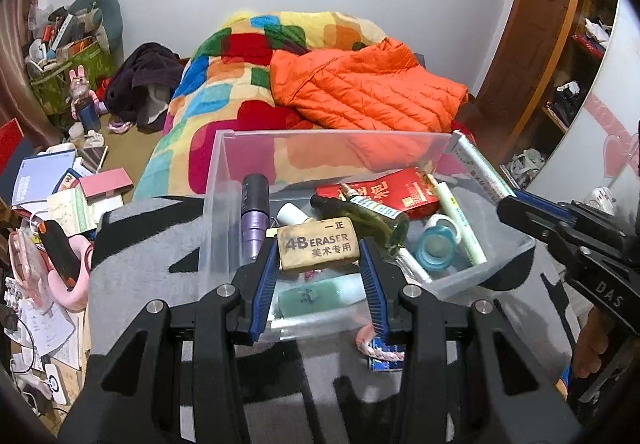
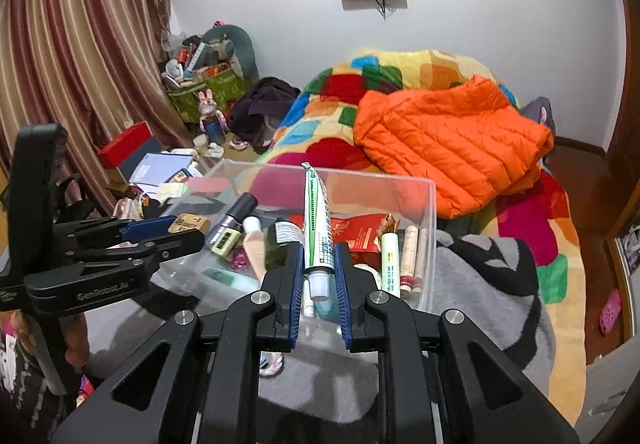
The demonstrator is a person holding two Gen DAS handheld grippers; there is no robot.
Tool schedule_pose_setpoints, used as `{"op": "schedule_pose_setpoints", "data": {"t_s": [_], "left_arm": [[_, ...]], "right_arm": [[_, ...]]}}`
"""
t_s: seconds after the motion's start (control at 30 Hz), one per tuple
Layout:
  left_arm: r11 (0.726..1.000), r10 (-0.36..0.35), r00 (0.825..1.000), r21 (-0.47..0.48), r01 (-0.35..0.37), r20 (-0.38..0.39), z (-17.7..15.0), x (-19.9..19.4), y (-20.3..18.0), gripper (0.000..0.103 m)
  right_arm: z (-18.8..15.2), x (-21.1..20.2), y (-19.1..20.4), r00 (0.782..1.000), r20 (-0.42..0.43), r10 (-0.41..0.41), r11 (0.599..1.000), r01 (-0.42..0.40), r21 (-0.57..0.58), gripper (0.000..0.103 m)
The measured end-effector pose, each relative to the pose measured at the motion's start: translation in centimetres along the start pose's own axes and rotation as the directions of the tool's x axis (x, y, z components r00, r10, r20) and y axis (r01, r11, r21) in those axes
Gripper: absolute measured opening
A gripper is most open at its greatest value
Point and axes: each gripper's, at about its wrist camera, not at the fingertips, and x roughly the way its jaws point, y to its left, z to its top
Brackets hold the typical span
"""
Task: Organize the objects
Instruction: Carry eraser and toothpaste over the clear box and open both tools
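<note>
A clear plastic bin [image 1: 224, 179] stands on the bed and holds several small items: a red packet [image 1: 390, 193], a purple tube [image 1: 255, 219], a green bottle [image 1: 362, 217] and a blue tape roll [image 1: 436, 246]. My left gripper [image 1: 319, 250] is shut on a tan 4B eraser [image 1: 316, 248] over the bin's near side; it also shows in the right wrist view [image 2: 160, 230]. My right gripper [image 2: 318, 272] is shut on a white and green tube [image 2: 316, 228], held above the bin [image 2: 428, 211]; that tube also shows in the left wrist view [image 1: 480, 167].
The bin sits on a grey and black cloth [image 1: 144, 260] over a colourful blanket [image 1: 224, 83]. An orange jacket [image 1: 368, 83] lies behind it. A pink and white item [image 1: 380, 350] lies in front of the bin. Cluttered papers and boxes [image 1: 52, 203] lie at left.
</note>
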Motion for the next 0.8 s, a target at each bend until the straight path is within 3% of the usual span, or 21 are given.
{"op": "schedule_pose_setpoints", "data": {"t_s": [0.43, 0.63, 0.8], "left_arm": [[1.0, -0.006, 0.999, 0.015, 0.007, -0.048, 0.0, 1.9, 0.0, 0.041], [1.0, -0.009, 1.0, 0.021, 0.01, -0.028, 0.1, 0.5, -0.3, 0.042], [0.999, -0.006, 1.0, 0.033, 0.005, 0.02, -0.2, -1.7, -0.6, 0.056]], "right_arm": [[-0.3, 4.9, -1.6, 0.993, -0.111, -0.033, 0.999, 0.037, 0.036, 0.015], [-0.1, 3.6, -1.6, 0.995, -0.099, -0.018, 0.999, 0.022, 0.043, 0.015], [-0.2, 0.9, -0.6, 0.998, -0.062, 0.011, 1.0, -0.009, 0.026, 0.016]]}}
